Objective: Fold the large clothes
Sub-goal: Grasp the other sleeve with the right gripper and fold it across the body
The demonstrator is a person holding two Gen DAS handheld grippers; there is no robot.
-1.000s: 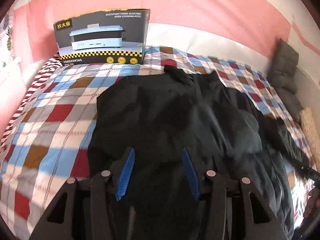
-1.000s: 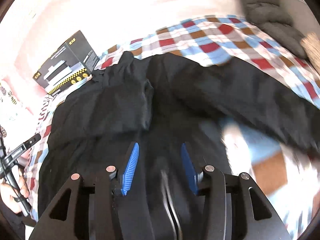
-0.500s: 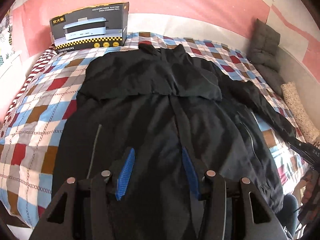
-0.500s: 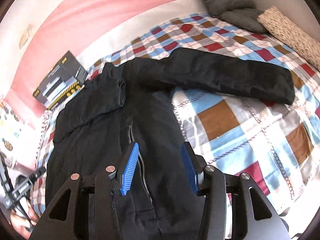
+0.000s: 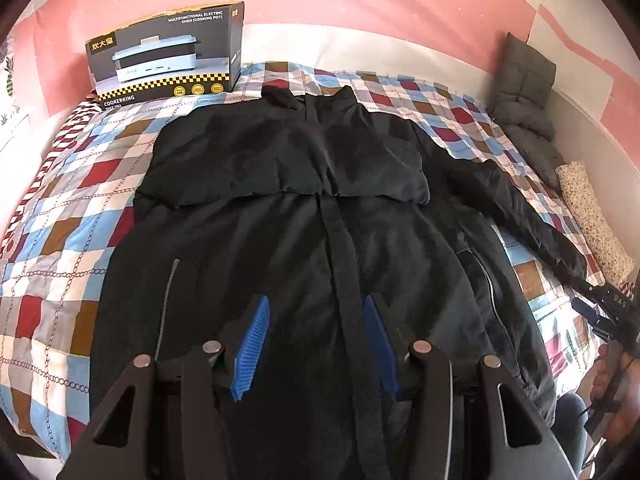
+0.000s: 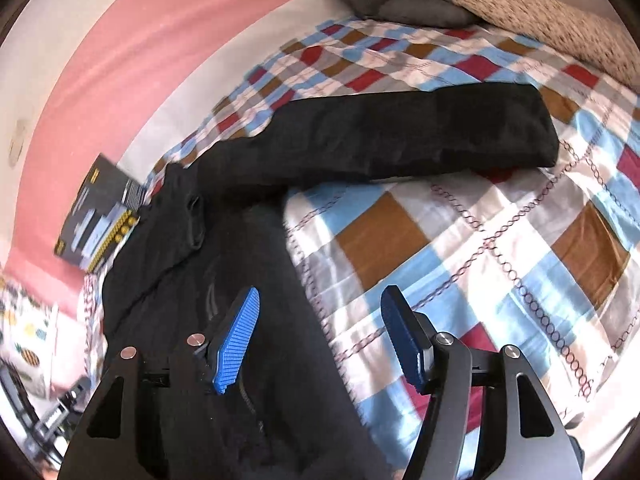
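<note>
Where the left wrist camera looks down the bed (image 5: 72, 216), a black jacket (image 5: 304, 216) lies flat on the checked cover, its long axis running from the near edge toward the pink wall, collar at the far end and hem nearest the camera. One sleeve is folded across the chest; the other sleeve (image 5: 520, 208) stretches out to the right. The left gripper (image 5: 316, 344) hovers over the lower front with its blue fingers (image 5: 252, 344) spread wide and nothing between them. Behind the collar stands a dark box (image 5: 168, 52) printed "MULTIFUNCTIONAL ELECTRIC OVEN (COOKING POT)" and "COOKERKING". A grey cushion (image 5: 524, 92) and a speckled pillow (image 5: 592, 220) sit along the right side

From the right wrist camera, the jacket (image 6: 224, 280) fills the left half, body running up toward the box (image 6: 100, 216), whose writing is too blurred to read here. The sleeve (image 6: 400, 136) lies straight across the cover, cuff pointing right. The right gripper (image 6: 320, 336) sits over the jacket's right edge, fingers (image 6: 236, 340) wide apart and holding nothing, one above the cloth, the other above the bed (image 6: 500, 240)
</note>
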